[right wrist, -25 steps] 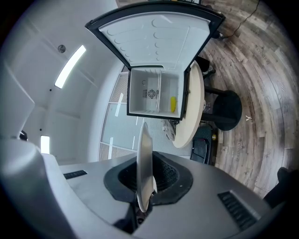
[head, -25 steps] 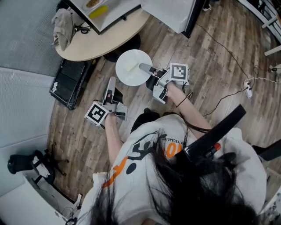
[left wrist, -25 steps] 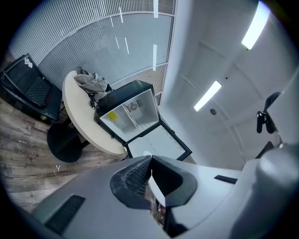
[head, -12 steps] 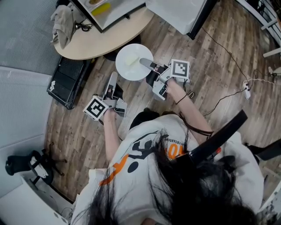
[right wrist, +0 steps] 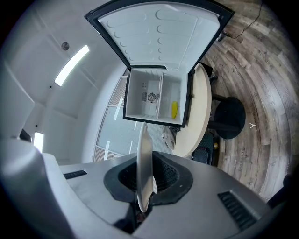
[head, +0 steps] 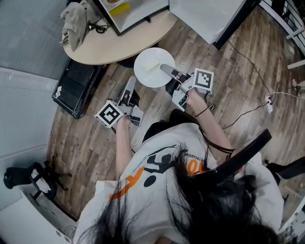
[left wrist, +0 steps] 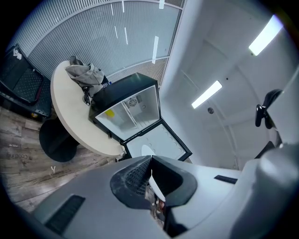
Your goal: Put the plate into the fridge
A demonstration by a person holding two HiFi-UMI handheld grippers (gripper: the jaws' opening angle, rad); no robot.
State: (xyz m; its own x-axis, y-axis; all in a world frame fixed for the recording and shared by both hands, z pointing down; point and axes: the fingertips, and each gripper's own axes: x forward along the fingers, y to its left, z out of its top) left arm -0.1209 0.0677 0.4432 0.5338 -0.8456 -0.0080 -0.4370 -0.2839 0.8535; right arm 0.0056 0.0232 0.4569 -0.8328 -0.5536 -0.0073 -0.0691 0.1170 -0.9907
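A white plate is held out over the wooden floor, just short of the round beige table. My right gripper is shut on its near rim. In the right gripper view the plate stands edge-on between the pads of that gripper. Beyond it the small fridge stands open on the table, with a yellow item inside and its door swung wide. My left gripper hangs lower left of the plate. It appears shut and empty in its own view.
A crumpled cloth lies on the table beside the fridge. On the floor sit a black case at the left, cables with a power strip at the right, and a black stand at the lower left.
The person has stepped closer to the table. The plate and both grippers have moved with them toward the table's edge; the right gripper's hold on the plate is unchanged.
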